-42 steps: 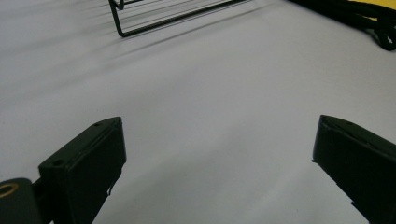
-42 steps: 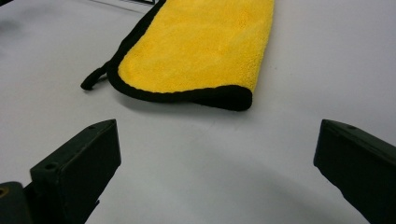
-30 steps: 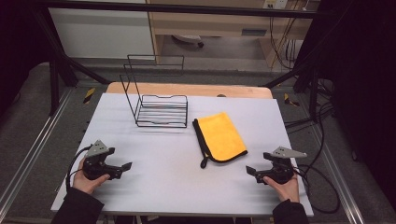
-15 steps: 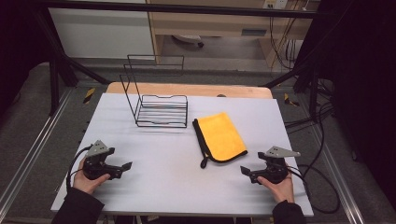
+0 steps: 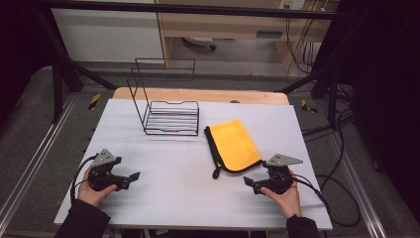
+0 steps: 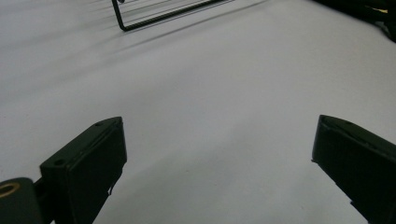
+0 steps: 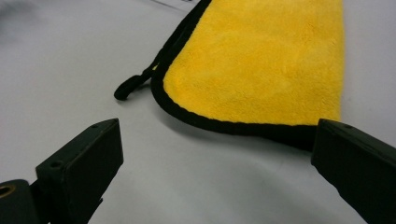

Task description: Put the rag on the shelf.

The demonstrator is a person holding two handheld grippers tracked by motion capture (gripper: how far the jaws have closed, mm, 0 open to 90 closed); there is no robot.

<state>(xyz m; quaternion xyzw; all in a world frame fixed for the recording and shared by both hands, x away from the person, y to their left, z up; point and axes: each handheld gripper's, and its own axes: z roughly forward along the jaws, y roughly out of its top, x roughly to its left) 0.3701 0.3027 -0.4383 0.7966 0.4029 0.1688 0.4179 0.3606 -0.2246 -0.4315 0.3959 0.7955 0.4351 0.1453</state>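
- The left gripper (image 5: 130, 177) sits low over the near left part of the white table (image 5: 173, 193), held in the person's left hand (image 5: 91, 191). In the left gripper view its jaws stand wide apart with bare table between them, gripping nothing.
- The black wire rack (image 5: 168, 111) stands on the far part of the table, left of centre, with its tall back frame at the far side. A corner of its base shows at the top of the left gripper view (image 6: 154, 14).
- The yellow cloth (image 5: 234, 145), edged in black, lies flat just right of the rack and well apart from the left gripper. A small black loop (image 7: 127, 87) sticks out from its near left corner.
- The right gripper (image 5: 249, 182) is at the near right, held in the right hand (image 5: 283, 198), just short of the cloth's near edge. Its jaws are spread wide and hold nothing; the right gripper view shows the cloth (image 7: 261, 65) lying just beyond them, not between them.
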